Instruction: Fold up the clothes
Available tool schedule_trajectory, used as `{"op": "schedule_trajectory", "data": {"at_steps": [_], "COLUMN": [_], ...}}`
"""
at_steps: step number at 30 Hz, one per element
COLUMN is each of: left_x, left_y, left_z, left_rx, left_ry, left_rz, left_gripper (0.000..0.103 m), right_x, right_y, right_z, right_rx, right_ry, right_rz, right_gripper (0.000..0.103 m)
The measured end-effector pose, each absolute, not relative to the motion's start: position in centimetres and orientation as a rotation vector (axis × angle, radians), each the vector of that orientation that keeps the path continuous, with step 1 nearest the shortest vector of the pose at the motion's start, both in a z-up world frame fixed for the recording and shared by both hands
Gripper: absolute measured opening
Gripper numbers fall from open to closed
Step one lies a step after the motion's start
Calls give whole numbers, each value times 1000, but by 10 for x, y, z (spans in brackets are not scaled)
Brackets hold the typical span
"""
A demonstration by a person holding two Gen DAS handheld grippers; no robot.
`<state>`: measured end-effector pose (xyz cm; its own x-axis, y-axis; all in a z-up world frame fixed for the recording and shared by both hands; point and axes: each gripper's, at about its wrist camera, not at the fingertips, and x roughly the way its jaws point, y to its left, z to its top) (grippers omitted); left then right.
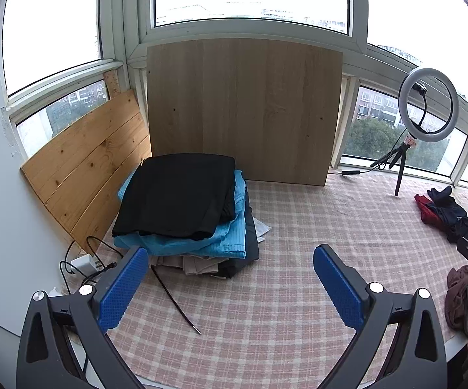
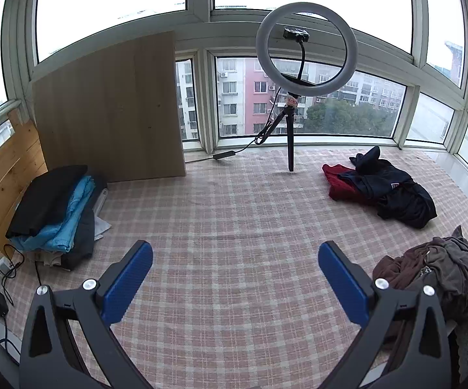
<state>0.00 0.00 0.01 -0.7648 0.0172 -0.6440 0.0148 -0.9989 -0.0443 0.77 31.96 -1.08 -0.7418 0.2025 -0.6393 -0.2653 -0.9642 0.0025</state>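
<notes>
A checked cloth (image 2: 234, 227) covers the whole work surface, bare in the middle. At far left stands the folded stack (image 1: 185, 207); at right lie a dark and red heap (image 2: 386, 191) and, nearer, a brown garment (image 2: 435, 269). Both the left gripper (image 1: 230, 278) and the right gripper (image 2: 235, 275) are spread wide and empty. I judge the next move is fetching the brown garment; the ring light (image 2: 305, 48) at the far side is not in the way.

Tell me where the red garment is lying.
In the right wrist view the red garment lies far right on the checked cloth, partly under a dark garment, right of the ring light's tripod.
</notes>
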Motion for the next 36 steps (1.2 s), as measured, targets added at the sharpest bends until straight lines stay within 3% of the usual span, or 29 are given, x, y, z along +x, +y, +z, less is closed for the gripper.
{"op": "schedule_trajectory", "data": {"at_steps": [19,36], "left_x": [-34,-37], "left_y": [36,159], "left_z": [-10,-16], "left_rx": [-1031,-1017], "left_ry": [-1,159], "left_rz": [2716,2362], "left_gripper": [102,101], "right_x": [51,137], "right_y": [345,442], "right_z": [-9,-16], "right_rx": [-906,-817], "right_ry": [213,316], "right_rz": [2523,2237], "right_gripper": [103,103]}}
